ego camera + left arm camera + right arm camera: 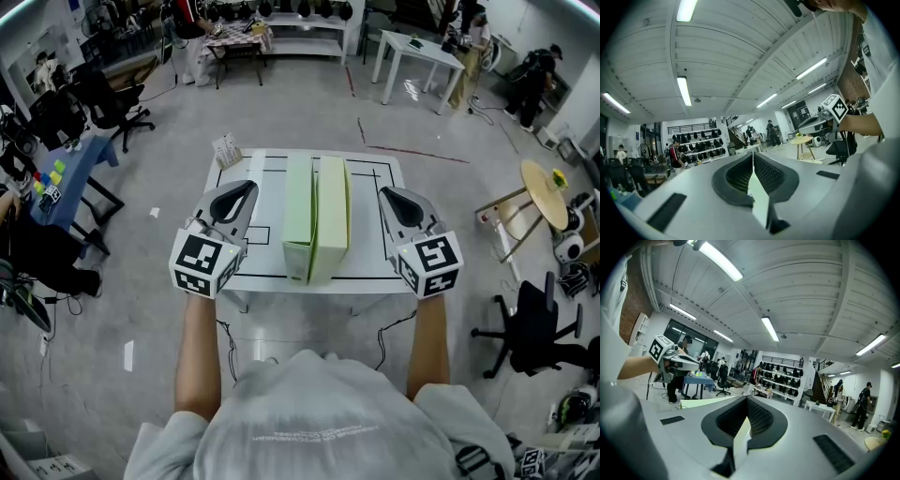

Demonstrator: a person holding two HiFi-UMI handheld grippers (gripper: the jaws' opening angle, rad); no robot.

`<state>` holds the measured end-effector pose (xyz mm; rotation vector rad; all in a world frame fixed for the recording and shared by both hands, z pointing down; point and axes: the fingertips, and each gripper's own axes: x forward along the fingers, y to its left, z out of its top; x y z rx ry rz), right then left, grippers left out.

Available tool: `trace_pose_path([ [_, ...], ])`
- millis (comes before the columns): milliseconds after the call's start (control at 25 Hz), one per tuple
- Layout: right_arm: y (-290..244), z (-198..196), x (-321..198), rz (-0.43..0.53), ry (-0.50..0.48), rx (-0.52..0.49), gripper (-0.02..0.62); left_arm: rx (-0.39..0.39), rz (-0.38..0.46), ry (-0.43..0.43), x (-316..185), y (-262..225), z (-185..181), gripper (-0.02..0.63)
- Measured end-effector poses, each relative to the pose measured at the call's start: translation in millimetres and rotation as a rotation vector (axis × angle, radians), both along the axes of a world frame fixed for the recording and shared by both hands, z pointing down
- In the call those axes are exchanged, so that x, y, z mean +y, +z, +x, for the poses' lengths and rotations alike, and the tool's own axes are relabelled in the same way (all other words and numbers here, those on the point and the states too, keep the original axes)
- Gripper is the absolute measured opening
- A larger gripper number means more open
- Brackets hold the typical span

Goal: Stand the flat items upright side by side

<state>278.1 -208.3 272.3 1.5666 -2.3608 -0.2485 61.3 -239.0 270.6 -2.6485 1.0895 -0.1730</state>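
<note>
Grey-shelled, the left gripper [246, 187] hangs over the left part of the white counter [258, 255], its jaws pressed together with nothing between them. At the counter's middle stand two pale green flat boxes, the left box [298, 211] and the right box [331, 208]. They are upright on edge and close against each other, running from the counter's near edge toward its far one. Over the counter's right part the right gripper [385, 193] is likewise closed tight and empty.

The task looks finished. Both items stand side by side, nothing lies flat on the counter, and neither gripper touches them.

Only the head view shows both boxes whole and the counter under them. The left gripper view gives its own closed jaws, the ceiling and the right gripper off to one side. The right gripper view catches a strip of pale green box top beside its jaws, with the left gripper beyond.
</note>
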Motion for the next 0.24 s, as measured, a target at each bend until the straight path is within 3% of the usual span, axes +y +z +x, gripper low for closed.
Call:
trace_pose_path([
  [240, -2.5, -3.3, 1.7, 0.01, 0.006, 0.003, 0.028, 0.003, 0.003, 0.006, 0.8, 0.2, -3.6, 0.026],
])
